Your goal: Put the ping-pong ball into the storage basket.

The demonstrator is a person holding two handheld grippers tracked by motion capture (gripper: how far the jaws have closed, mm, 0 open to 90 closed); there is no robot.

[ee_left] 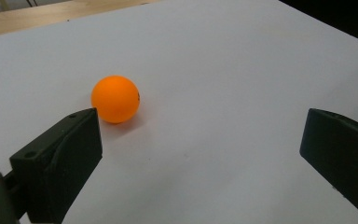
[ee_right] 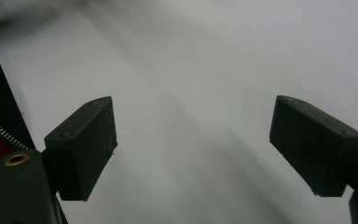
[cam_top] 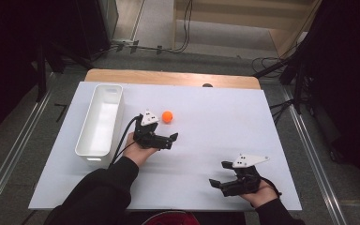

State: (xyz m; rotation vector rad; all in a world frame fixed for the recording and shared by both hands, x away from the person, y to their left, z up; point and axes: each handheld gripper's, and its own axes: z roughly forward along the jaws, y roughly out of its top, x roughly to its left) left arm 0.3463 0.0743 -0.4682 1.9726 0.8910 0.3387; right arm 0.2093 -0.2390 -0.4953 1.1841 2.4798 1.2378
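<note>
Now: left gripper (cam_top: 172, 139) near ball (cam_top: 168, 116), jaws wide apart.
Right gripper (cam_top: 219, 174) also spread, holding nothing, w/ ball just beside left's jaw.

The orange ball (ee_left: 115, 99) looks like smooth plastic with a soft, matt sheen and a small dark mark on one side. The left gripper (ee_left: 200, 154) has matt black jaws, apparently plastic, with flat faces and small screw holes; the right gripper (ee_right: 205, 144) is of the same dull black, with a brass-coloured fitting at its base. The white sheet (cam_top: 215, 140) covering the tabletop is smooth and matt. Along the far edge bare, pale wood (cam_top: 168, 77) shows. The white bin (cam_top: 99, 122) at the left edge seems glossy, smooth plastic. The sleeve (cam_top: 98, 192) is dark cloth.
</note>
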